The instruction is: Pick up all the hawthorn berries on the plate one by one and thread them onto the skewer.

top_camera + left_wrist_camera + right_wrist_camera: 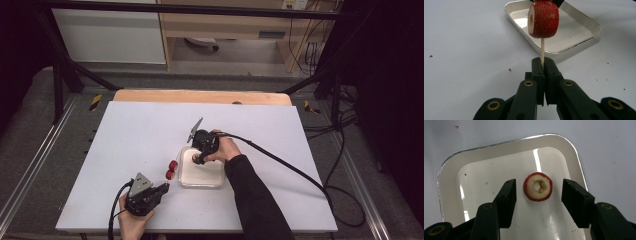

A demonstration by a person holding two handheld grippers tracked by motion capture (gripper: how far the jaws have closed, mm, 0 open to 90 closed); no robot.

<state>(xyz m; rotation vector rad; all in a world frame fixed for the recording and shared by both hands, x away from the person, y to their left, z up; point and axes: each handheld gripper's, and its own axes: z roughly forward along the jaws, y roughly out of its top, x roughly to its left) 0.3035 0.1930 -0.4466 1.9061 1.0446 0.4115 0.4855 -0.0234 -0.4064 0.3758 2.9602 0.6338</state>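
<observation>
Tabletop (150,135) is a plain white board, matte, with a strip of bare wood (200,96) along its 12 o'clock edge; small red specks dot the white in both gripper views. Grey floor all round, black frame bars overhead and at the sides, a pale wooden cabinet (225,25) and a white panel (110,35) beyond at 12 o'clock, loose cables on the floor at 3 o'clock. One container: a shallow white tray (186,181) with rounded corners and a shiny rim, just right of the board's centre. In the right gripper view the tray (486,162) holds one fruit slice (538,186), lying flat, red skin, pale flesh, hole through the core; a few red crumbs sit on the tray floor. Right gripper (198,161) hangs over the tray, jaws apart, one each side of the slice with clear gaps, pads not touching it. Left gripper (162,190) sits near the board's 6 o'clock edge, at 8 o'clock from the tray, jaws clamped together on a thin wooden skewer (542,51). Skewer runs toward 12 o'clock in the left gripper view and carries a red seeded fruit slice (544,19) near its far end. In the high view two red pieces (171,169) show on it just beside the tray's 9 o'clock rim, off the tray.
</observation>
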